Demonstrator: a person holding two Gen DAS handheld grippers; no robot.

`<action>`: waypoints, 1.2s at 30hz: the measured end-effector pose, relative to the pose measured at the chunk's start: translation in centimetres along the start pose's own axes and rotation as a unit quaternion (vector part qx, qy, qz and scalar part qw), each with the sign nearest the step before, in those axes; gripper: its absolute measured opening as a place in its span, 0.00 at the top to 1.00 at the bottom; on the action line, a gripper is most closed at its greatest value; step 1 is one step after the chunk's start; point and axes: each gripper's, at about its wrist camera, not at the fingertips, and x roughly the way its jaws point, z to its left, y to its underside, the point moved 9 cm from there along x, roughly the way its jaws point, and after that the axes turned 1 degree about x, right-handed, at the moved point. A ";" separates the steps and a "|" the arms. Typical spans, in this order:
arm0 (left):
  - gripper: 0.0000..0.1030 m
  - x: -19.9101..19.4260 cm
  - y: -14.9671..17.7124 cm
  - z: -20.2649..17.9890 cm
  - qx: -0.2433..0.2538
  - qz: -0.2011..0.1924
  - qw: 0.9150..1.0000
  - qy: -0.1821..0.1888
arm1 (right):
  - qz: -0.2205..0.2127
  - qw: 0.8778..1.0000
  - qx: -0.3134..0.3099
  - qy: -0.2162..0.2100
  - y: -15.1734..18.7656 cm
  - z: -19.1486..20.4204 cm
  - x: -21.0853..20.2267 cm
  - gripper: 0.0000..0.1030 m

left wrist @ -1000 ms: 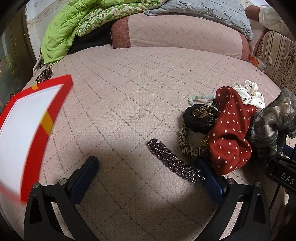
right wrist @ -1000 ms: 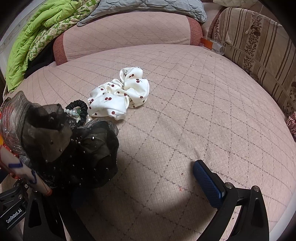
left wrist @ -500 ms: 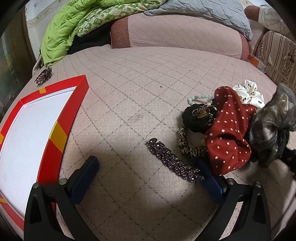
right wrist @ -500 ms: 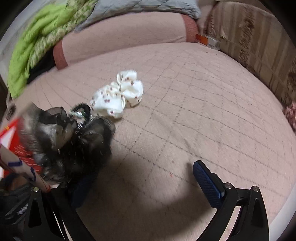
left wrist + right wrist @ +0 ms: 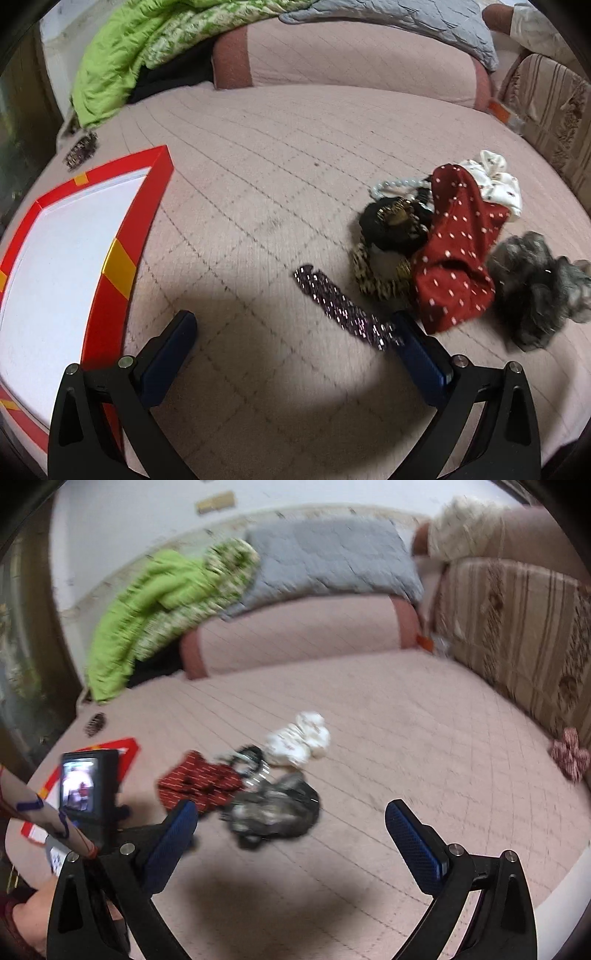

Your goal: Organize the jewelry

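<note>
A pile of accessories lies on the pink quilted bed: a red dotted scrunchie, a black-and-gold one, a leopard one, a white cherry-print one, a pale bead bracelet and a grey-black tulle scrunchie. A sparkly dark hair clip lies just ahead of my open, empty left gripper. A red-rimmed white tray is at the left. My right gripper is open, empty and raised above the tulle scrunchie.
Green blankets and a grey quilt lie on the bolster at the back. A striped cushion stands at the right. A small dark brooch lies beyond the tray. The left gripper's camera shows in the right wrist view.
The right gripper let go of the grey-black tulle scrunchie, which now lies on the bed, and pulled up and back. The tray came to rest at the left.
</note>
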 end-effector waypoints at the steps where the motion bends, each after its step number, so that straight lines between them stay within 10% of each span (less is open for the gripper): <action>1: 0.00 -0.4 0.1 -0.1 0.006 -0.003 1.000 0.011 | -0.006 1.000 -0.006 -0.004 -0.1 0.7 -0.2 0.00; 12: 0.00 -12.2 -0.7 2.4 -0.009 -0.160 0.987 0.008 | -0.044 0.998 0.012 -0.041 0.4 1.9 -3.4 0.00; 36: 0.00 -13.4 -0.4 4.2 -0.025 -0.161 0.987 -0.006 | -0.035 0.999 0.005 -0.037 0.8 3.0 -3.0 0.00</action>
